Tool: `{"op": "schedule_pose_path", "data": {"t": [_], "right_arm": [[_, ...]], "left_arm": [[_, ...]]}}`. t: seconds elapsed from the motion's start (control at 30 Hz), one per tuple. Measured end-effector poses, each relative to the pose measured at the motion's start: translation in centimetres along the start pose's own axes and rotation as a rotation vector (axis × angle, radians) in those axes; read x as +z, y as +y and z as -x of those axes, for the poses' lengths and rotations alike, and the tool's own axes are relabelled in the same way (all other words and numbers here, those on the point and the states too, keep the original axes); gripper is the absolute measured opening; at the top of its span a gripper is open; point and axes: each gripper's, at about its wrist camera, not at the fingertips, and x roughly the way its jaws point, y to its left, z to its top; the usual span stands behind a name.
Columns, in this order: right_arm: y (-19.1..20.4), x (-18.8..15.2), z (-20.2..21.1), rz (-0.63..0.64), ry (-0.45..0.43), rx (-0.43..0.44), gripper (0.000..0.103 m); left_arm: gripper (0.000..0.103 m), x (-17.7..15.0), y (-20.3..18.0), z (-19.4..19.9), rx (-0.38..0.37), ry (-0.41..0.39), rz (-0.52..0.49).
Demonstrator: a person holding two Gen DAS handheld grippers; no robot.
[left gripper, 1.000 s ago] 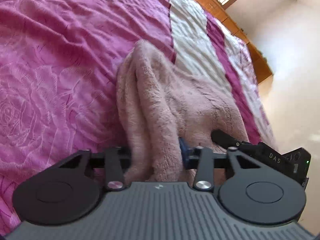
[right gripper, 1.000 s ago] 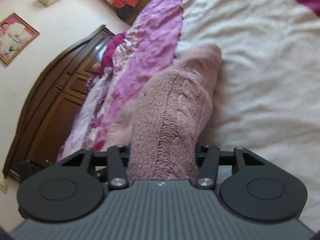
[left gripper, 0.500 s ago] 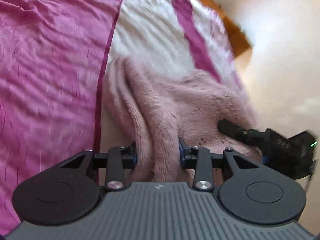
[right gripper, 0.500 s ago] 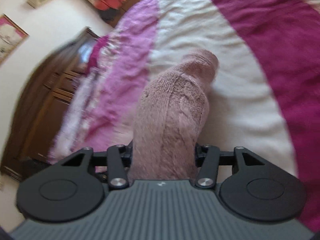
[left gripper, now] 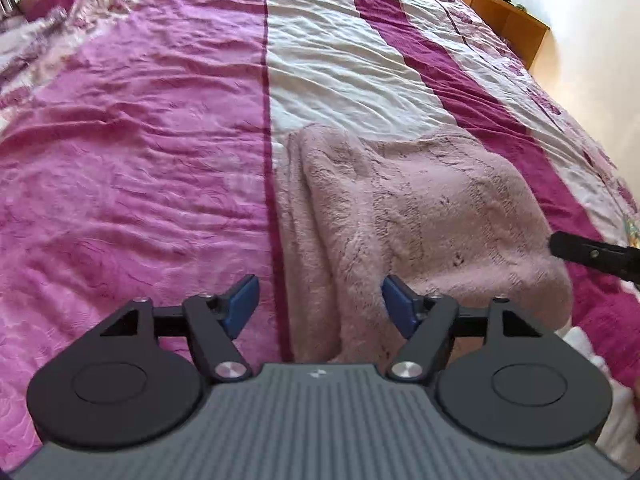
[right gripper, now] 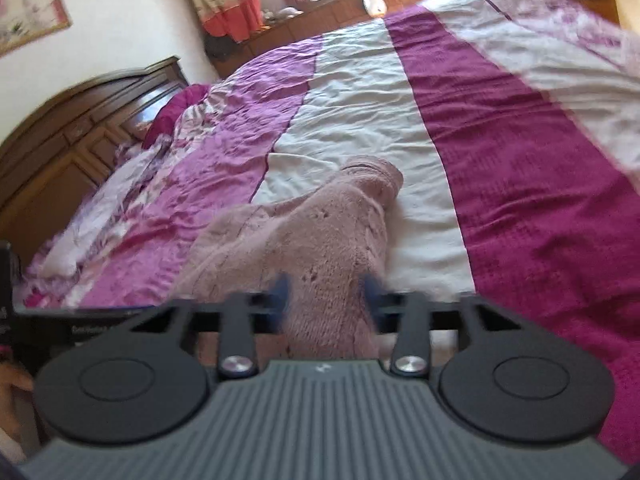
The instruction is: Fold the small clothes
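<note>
Where: on the bed [left gripper: 160, 160], on its striped cover of pink, white and dark purple.
Sweater: a fuzzy pink sweater [left gripper: 400, 208] lies on the cover, mostly on the white stripe, with its left edge right by the thin dark line next to the pink stripe.
Which way it points: in the left view its long side runs from the near edge of the bed away toward the far end. A fold runs the same way along its left side. In the right view a rolled, round end of the sweater [right gripper: 320, 240] points away up the white stripe.
Left gripper: the left gripper [left gripper: 320, 306] has its blue fingers [left gripper: 242, 304] spread wide apart. It holds nothing. It sits low over the near edge of the sweater and looks flat along the bed.
Right gripper: the right gripper [right gripper: 326, 296] has the knit sweater between its fingers. The fingers are blurry, so I cannot tell if they squeeze it or are letting go. In the left view its black tip shows at the right edge, just by the sweater.
Room: a dark wood headboard [right gripper: 80, 120] is at the far left in the right view.
</note>
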Motion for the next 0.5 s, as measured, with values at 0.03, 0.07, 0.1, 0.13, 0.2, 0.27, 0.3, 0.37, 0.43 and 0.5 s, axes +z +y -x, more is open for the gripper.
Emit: {"op": "schedule_pose_path", "data": {"t": [0.03, 0.07, 0.1, 0.13, 0.2, 0.27, 0.3, 0.37, 0.43, 0.5], "right_arm": [[0.1, -0.2, -0.1, 0.004, 0.007, 0.005, 0.027], [0.1, -0.5, -0.4, 0.007, 0.017, 0.007, 0.027], [0.1, -0.9, -0.6, 0.011, 0.025, -0.001, 0.026], [0.2, -1.2, -1.1, 0.019, 0.031, -0.013, 0.026], [0.1, -1.8, -1.8, 0.029, 0.033, -0.036, 0.026], [-0.2, -2.0, -2.0, 0.012, 0.021, -0.038, 0.026], [-0.1, -2.0, -1.7, 0.004, 0.021, -0.037, 0.027], [0.1, -2.0, -1.2, 0.004, 0.016, -0.042, 0.028], [0.3, -2.1, -0.5, 0.003, 0.002, -0.048, 0.03], [0.6, -2.2, 0.3, -0.006, -0.014, -0.068, 0.045]], "left_arm": [[0.078, -0.1, -0.1, 0.1, 0.008, -0.006, -0.001], [0.08, -0.4, 0.0, 0.0, 0.015, -0.012, -0.002], [0.08, -0.6, 0.0, -0.2, 0.027, -0.01, -0.001], [0.082, -0.6, 0.0, -0.4, 0.038, -0.005, 0.002], [0.085, -0.7, 0.1, -1.1, 0.045, -0.004, 0.013], [0.088, -0.9, 0.2, -1.5, 0.052, -0.007, 0.019], [0.088, -0.9, 0.3, -1.5, 0.052, -0.01, 0.023], [0.088, -1.0, 0.2, -1.3, 0.056, -0.016, 0.032], [0.088, -1.1, 0.0, -0.8, 0.062, -0.02, 0.03], [0.088, -1.2, -0.4, 0.1, 0.069, -0.027, 0.019]]}}
